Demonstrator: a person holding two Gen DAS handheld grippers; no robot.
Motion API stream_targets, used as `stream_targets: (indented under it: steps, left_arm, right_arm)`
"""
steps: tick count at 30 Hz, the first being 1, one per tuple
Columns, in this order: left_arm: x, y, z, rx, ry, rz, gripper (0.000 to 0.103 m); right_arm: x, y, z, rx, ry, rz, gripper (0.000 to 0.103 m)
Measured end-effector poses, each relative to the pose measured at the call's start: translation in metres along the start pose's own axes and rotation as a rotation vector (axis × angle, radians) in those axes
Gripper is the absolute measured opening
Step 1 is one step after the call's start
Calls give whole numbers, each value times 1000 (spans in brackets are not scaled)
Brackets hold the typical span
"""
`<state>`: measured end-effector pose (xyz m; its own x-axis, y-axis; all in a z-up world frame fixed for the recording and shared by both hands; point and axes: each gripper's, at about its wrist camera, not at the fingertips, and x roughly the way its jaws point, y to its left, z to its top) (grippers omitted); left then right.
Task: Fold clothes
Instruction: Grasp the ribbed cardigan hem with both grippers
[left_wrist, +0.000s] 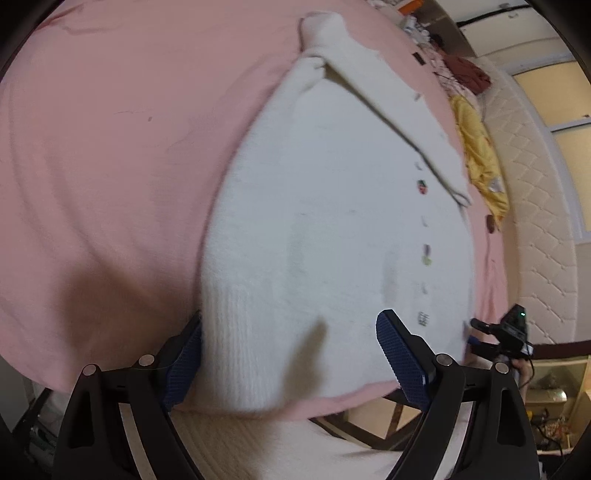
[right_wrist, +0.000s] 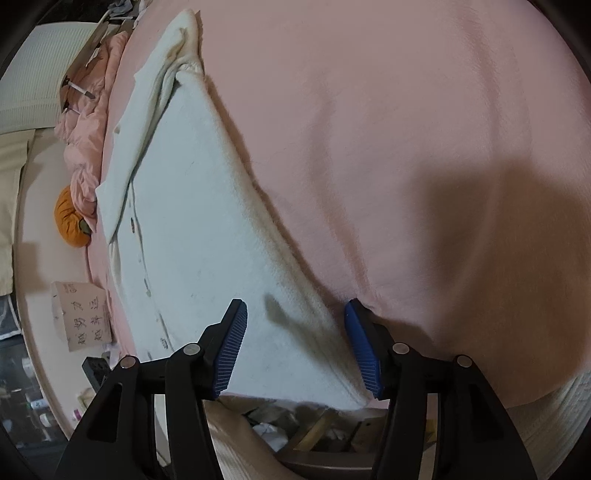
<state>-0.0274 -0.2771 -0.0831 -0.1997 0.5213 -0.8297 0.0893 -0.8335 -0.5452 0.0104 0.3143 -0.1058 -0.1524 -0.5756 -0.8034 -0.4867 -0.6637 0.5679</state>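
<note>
One pink sheet (left_wrist: 110, 166) covers the bed and fills most of both views. On it lies a white cardigan (left_wrist: 332, 229), spread flat with its ribbed hem at the near edge of the bed and a row of small buttons down one side; a sleeve (left_wrist: 388, 107) is folded across the upper part. Beyond the sheet's far side, a yellow cloth (left_wrist: 480, 155) lies beside a quilted headboard (left_wrist: 535, 221). In the right wrist view, a pink quilt (right_wrist: 92, 122), an orange cushion (right_wrist: 70, 218) and a hand-lettered box (right_wrist: 83, 314) sit off to the left. The left gripper (left_wrist: 290, 354) is spread wide over the hem, its left pad at the cardigan's corner, nothing pinched. The right gripper (right_wrist: 295, 343) stands partly open, straddling the cardigan's other edge without clamping it.
</note>
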Motion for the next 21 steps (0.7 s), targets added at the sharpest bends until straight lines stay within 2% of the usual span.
stream_targets:
  steps: [4, 5, 6, 7, 9, 10, 12, 15, 16, 17, 18, 19, 20, 21]
  left_arm:
    - [0, 1, 2, -6, 7, -59, 89]
    - [2, 1, 1, -19, 22, -129, 88]
    - [4, -1, 1, -27, 30, -163, 88]
    - [6, -4, 1, -18, 33, -157, 88]
    - [10, -3, 1, -6, 31, -45, 88]
    - [13, 1, 2, -22, 40, -30, 87]
    - [11, 6, 3, -58, 30, -71, 87]
    - [7, 5, 1, -66, 7, -159, 86]
    - [12, 2, 0, -55, 23, -184, 80]
    - [16, -1, -2, -39, 39, -173, 66]
    - [22, -1, -3, -22, 60, -125, 57]
    - [29, 0, -3, -21, 87, -65, 38]
    - [33, 4, -2, -36, 100, -35, 24]
    - [35, 6, -2, -51, 100, -30, 23]
  right_arm:
    - [17, -1, -12, -21, 83, 4, 56]
    - [20, 0, -14, -27, 86, 1, 56]
    - [21, 3, -16, -41, 85, 4, 58]
    - [22, 5, -17, -55, 80, 4, 58]
    - [23, 7, -18, -59, 73, 11, 59]
    - [22, 4, -17, -35, 69, 27, 59]
    - [21, -4, -17, 7, 66, 64, 59]
    - [24, 0, -20, -30, 81, 48, 58]
    - [27, 4, -22, -54, 91, 40, 58]
    - [30, 10, -23, -82, 92, 31, 58]
    - [31, 14, -24, -98, 88, 17, 56]
    - [32, 18, -25, -111, 79, 6, 51]
    - [33, 19, -25, -123, 76, 5, 36]
    - [34, 20, -26, -130, 83, 2, 29]
